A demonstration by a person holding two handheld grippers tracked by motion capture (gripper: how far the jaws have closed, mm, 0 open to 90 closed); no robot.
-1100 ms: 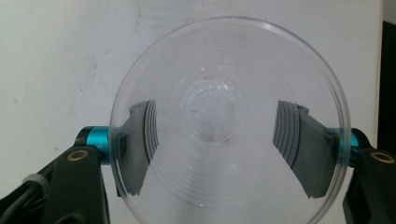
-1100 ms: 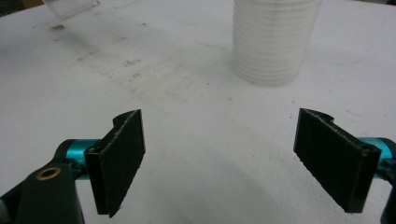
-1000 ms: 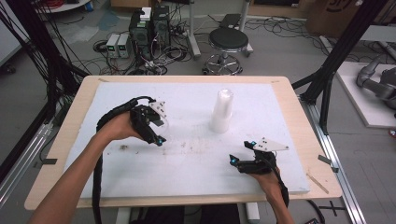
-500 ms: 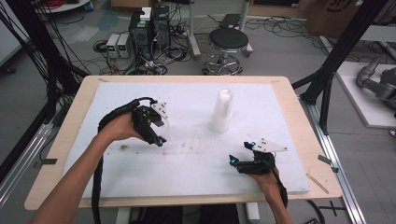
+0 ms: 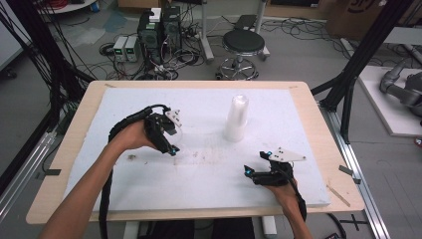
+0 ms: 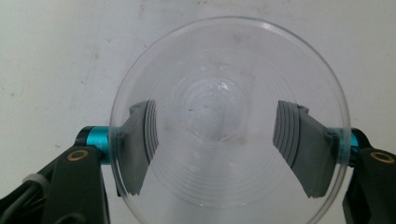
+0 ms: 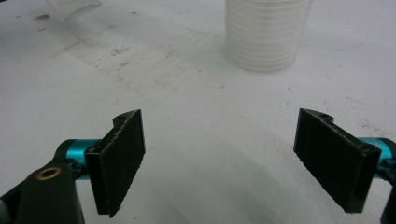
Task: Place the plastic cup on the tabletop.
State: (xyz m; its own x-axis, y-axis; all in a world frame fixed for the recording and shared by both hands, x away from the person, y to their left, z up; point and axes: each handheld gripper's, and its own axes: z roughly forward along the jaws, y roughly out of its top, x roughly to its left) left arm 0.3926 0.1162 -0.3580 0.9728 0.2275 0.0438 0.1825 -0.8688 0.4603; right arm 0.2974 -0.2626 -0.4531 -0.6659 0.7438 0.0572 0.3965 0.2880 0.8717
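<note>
On the left of the white foam board (image 5: pixel 209 184) we see the left gripper (image 5: pixel 171 148), carried in the person's left hand (image 5: pixel 130 137) with its cable looping back over the wrist. From the left gripper view we look straight into a clear plastic cup (image 6: pixel 229 126): its round rim faces the camera, and the two grey ribbed pads (image 6: pixel 140 144) press against its wall from either side, so the jaws are clamped on the cup. In the high view the cup is only a faint transparent shape by the jaws, just above the board.

Toward the middle, a little behind both grippers, stands a tall stack of clear plastic cups (image 5: pixel 236 118), mouth down on the board; the right gripper view shows its ribbed lower end (image 7: pixel 266 35).

On the right, near the front edge, the right gripper (image 5: pixel 254 172) rests low over the board in the right hand (image 5: pixel 286 191). Its black jaws stand wide apart with bare, scuffed board between them, so it is released and holds nothing.
</note>
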